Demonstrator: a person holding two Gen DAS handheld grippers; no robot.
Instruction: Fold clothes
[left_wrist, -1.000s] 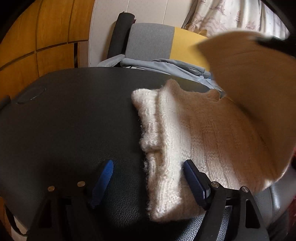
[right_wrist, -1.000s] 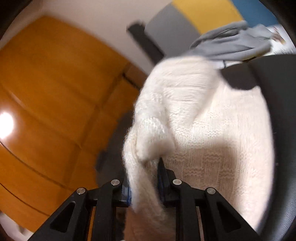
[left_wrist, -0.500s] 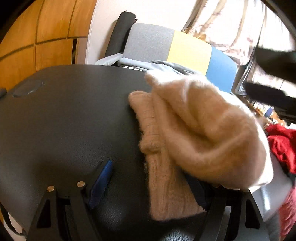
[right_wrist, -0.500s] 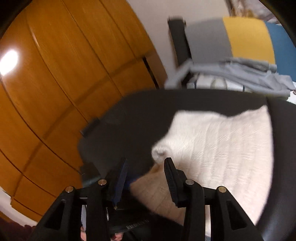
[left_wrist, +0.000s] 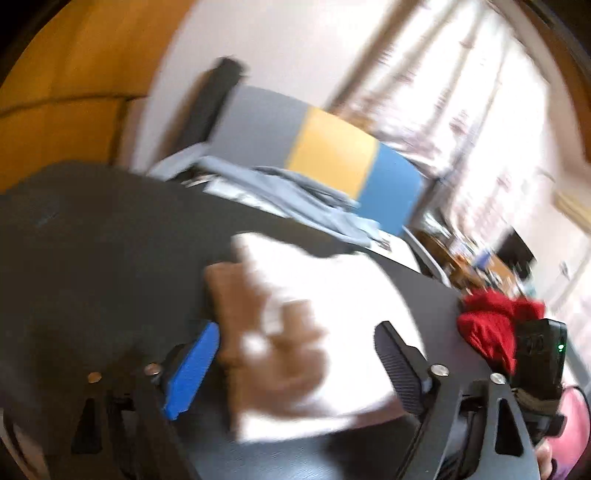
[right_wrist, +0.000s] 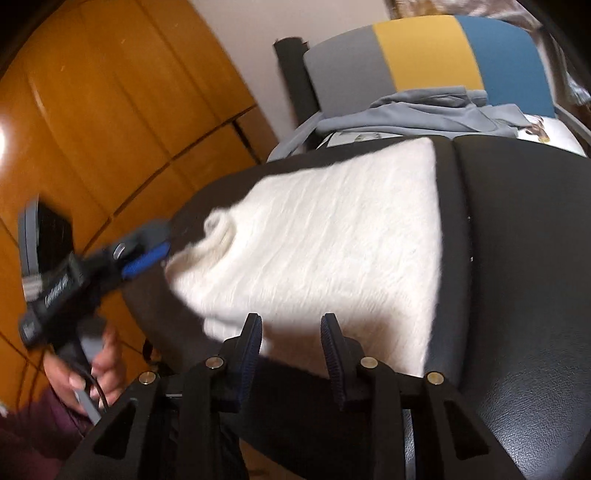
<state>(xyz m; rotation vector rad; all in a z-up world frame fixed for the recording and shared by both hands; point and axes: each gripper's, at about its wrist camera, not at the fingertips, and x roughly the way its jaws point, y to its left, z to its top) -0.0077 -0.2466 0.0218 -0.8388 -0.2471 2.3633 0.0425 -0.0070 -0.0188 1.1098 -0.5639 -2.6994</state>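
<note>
A grey, yellow and blue chair (right_wrist: 424, 62) stands beside orange wooden panels (right_wrist: 110, 122).

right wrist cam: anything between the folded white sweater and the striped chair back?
Yes, in the right wrist view: a crumpled grey-blue garment is heaped between the folded white knit sweater and the grey, yellow and blue chair back, past the black padded table's far edge.

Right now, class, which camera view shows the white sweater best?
The right wrist view: the white sweater lies sharp, its knit ribs and folded edges visible on the black table. The left wrist view shows it motion-blurred and washed out.
</note>
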